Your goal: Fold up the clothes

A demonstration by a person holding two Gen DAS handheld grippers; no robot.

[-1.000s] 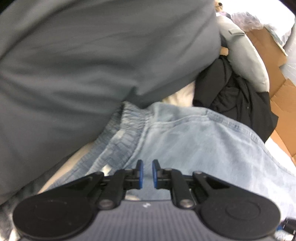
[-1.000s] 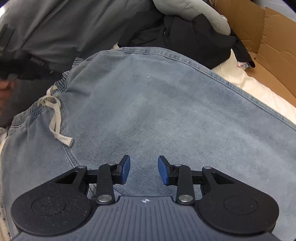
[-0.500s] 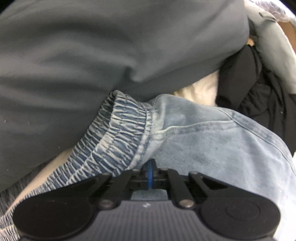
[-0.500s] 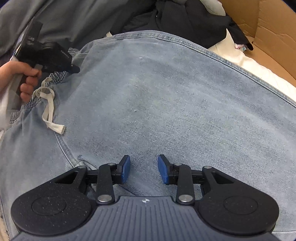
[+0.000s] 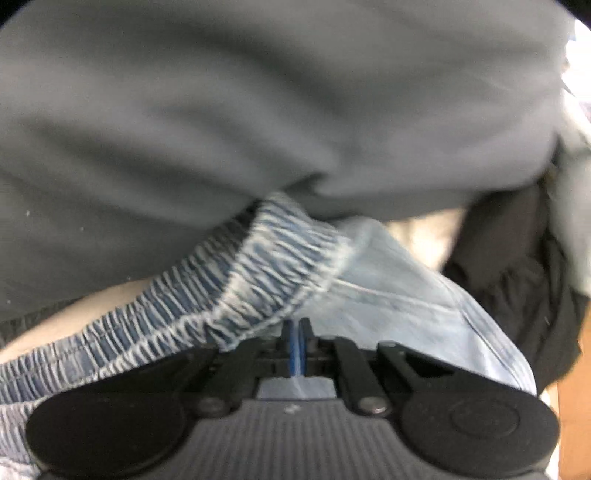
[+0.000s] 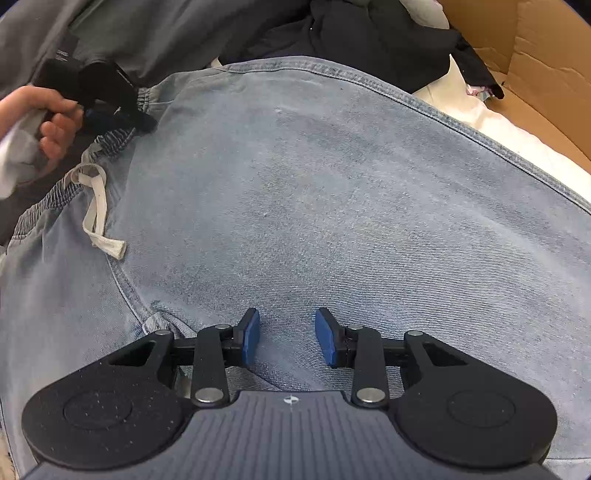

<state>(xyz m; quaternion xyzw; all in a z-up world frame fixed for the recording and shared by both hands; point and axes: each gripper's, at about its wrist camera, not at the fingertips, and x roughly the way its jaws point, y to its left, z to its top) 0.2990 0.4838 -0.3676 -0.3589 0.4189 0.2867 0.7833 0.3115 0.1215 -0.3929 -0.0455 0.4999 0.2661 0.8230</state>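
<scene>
Up close, the left wrist view shows the left gripper (image 5: 294, 341) with its blue pads (image 5: 291, 343) pressed together on a thin fold of the denim shorts (image 5: 399, 306), just beside the gathered elastic waistband (image 5: 258, 273). Its jaws have just been closing, with denim between them. A large grey garment (image 5: 258, 110) fills the upper part of this view, overlapping the waistband edge; the picture is blurred. A black garment (image 5: 517, 266) lies at the right.

Only the right wrist view shows the whole spread. The shorts (image 6: 332, 192) lie flat across a pale surface (image 6: 498, 125), light-washed blue, with a stitched hem along the far edge and a curved seam at lower left. A cream drawstring (image 6: 96, 210) hangs loose from the waistband (image 6: 110, 138) at the left. There a hand (image 6: 55, 125) holds the left gripper (image 6: 140, 120) down on the waistband corner. The right gripper (image 6: 287, 336) hovers over the denim near the seam, its pads (image 6: 251, 334) standing moderately apart with nothing pinched. Whether they touch the cloth cannot be told. A cardboard box (image 6: 535, 66) stands at the upper right, beyond the black garment (image 6: 369, 33).
</scene>
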